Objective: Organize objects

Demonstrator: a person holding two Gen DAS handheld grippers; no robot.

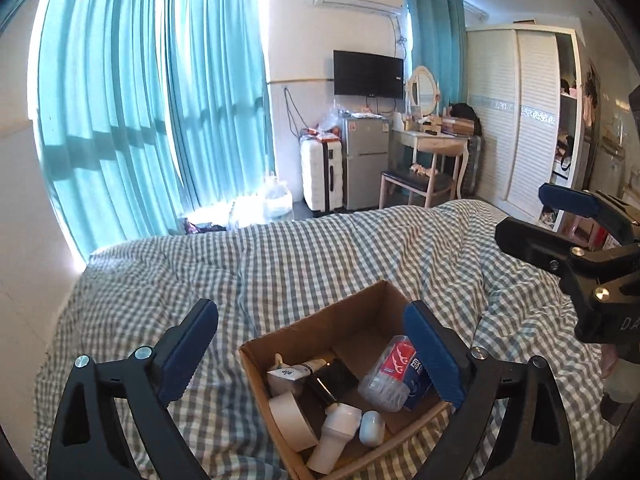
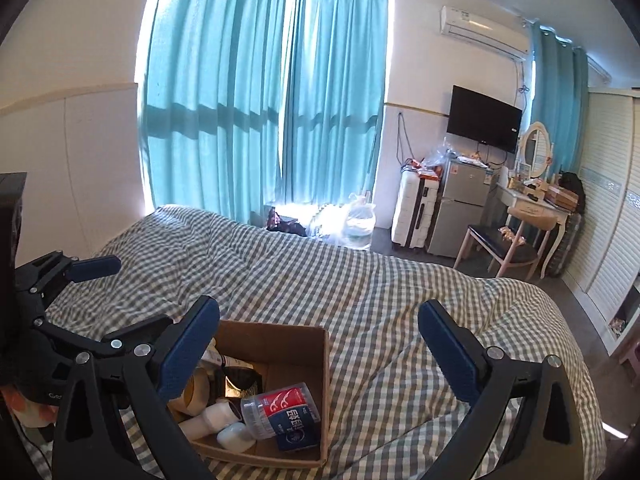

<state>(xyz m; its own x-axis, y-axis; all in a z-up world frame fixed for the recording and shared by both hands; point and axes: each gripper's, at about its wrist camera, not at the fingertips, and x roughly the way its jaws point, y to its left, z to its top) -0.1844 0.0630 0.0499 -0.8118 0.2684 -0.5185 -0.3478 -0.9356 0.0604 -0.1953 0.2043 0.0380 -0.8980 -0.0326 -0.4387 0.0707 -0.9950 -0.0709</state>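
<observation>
An open cardboard box (image 1: 352, 316) (image 2: 280, 340) sits on the checked bed cover. Inside lie a clear jar with a red label (image 1: 388, 372) (image 2: 280, 408), a blue carton (image 2: 298, 436), a roll of pale tape (image 1: 288, 420), a white bottle (image 1: 332, 436) (image 2: 208, 420), a small white case (image 1: 372, 428) (image 2: 236, 436) and a tube (image 1: 288, 372). My left gripper (image 1: 310, 316) (image 2: 144, 292) hovers above the box, open and empty. My right gripper (image 2: 318, 312) (image 1: 520, 212) hangs to the box's right, also open with nothing in it.
The checked cover (image 2: 360, 280) spreads over the whole bed. Beyond the bed's foot stand a white suitcase (image 1: 320, 172), a small fridge (image 1: 366, 160), a dressing table with a chair (image 1: 416, 184) and a white wardrobe (image 1: 520, 120). Teal curtains (image 1: 160, 100) hang on the left.
</observation>
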